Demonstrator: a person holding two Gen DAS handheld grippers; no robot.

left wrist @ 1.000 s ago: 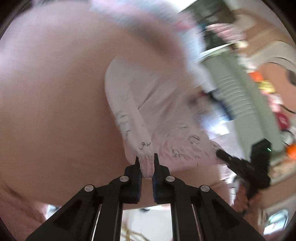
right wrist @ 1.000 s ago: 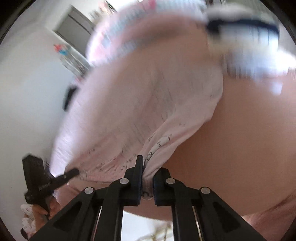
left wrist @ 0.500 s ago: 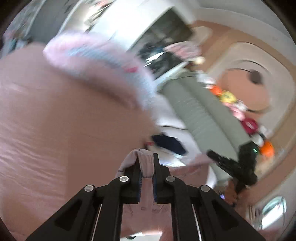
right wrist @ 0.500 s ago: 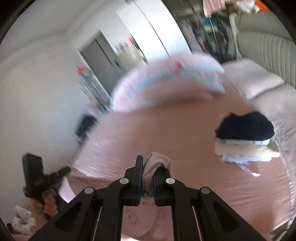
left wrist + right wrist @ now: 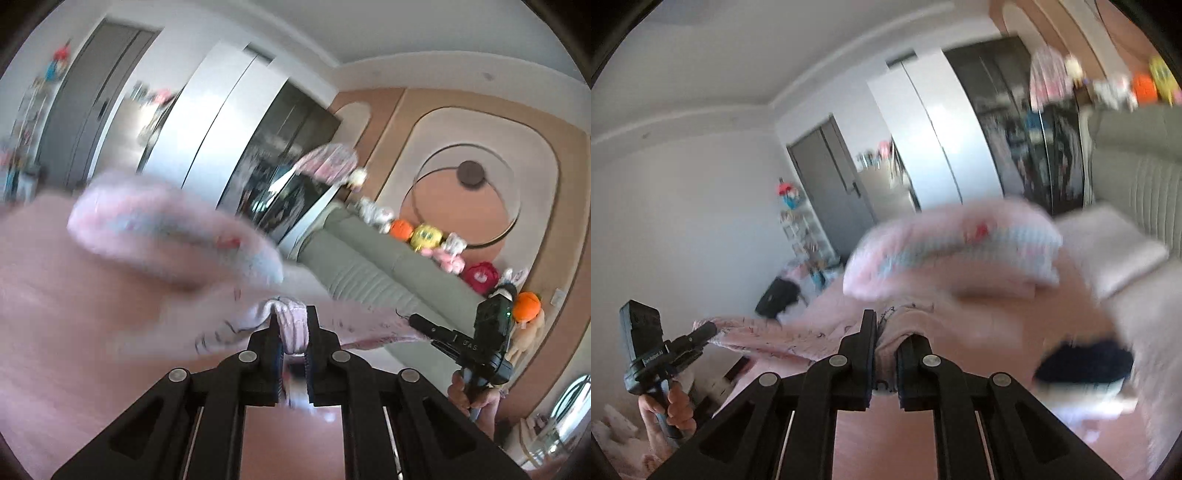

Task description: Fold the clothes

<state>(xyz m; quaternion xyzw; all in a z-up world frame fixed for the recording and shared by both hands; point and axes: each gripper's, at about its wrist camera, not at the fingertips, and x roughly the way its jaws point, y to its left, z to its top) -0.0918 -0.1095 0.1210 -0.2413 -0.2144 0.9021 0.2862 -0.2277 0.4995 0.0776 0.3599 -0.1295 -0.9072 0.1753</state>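
A pale pink garment with small dark drawings (image 5: 221, 332) is stretched between both grippers above a pink bed (image 5: 55, 314). My left gripper (image 5: 291, 325) is shut on one bunched edge of it. My right gripper (image 5: 886, 332) is shut on the other edge (image 5: 905, 321). In the left wrist view the right gripper (image 5: 417, 319) shows at the far right, fabric at its tip. In the right wrist view the left gripper (image 5: 709, 326) shows at the far left, held by a hand (image 5: 676, 406), with the garment (image 5: 768, 336) spanning across. Both views are blurred.
A pink and blue pillow (image 5: 166, 232) lies on the bed. A folded stack topped by a dark navy item (image 5: 1086, 362) sits at the right. A grey-green headboard (image 5: 369, 266) carries plush toys (image 5: 428, 236). Wardrobes (image 5: 942, 140) and a grey door (image 5: 827, 181) stand behind.
Both grippers have swung upward with the garment: the views went from facing the spread cloth on the bed to looking across the room, the garment now pulled taut between them.
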